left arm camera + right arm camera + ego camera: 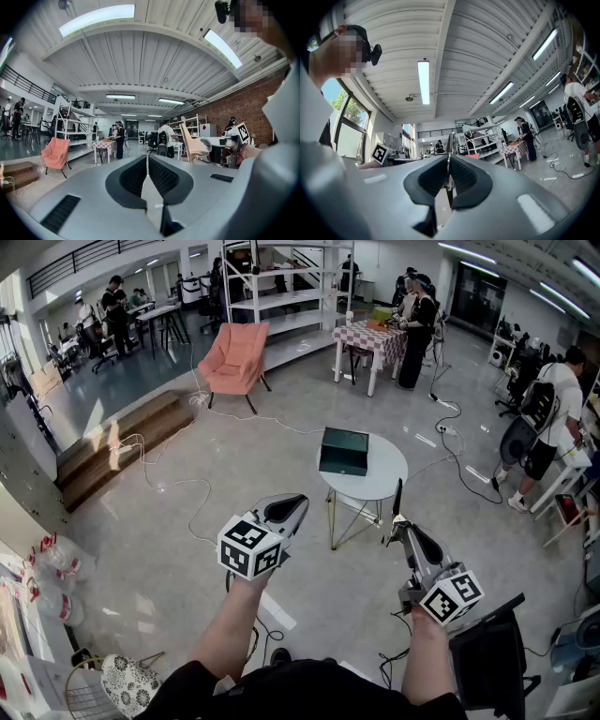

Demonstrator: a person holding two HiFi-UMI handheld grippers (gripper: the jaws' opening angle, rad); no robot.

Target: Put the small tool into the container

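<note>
Round white table (394,486) ahead, dark green container (344,451) on its far-left part. Right gripper (398,521) by the near rim, jaws pinched on the small tool (397,495), thin dark bar, long axis running on past the tips toward the container. Left gripper (300,502) jaws closed together, nothing between

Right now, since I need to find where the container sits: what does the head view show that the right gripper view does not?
Only the head view shows the green container, lying on the round white table ahead of the person. Only the right gripper view shows the ceiling lights, the window, and, up close, the right claw shut on the small tool. Both show that tool standing up out of the claw, and the checkered table in the background.
</note>
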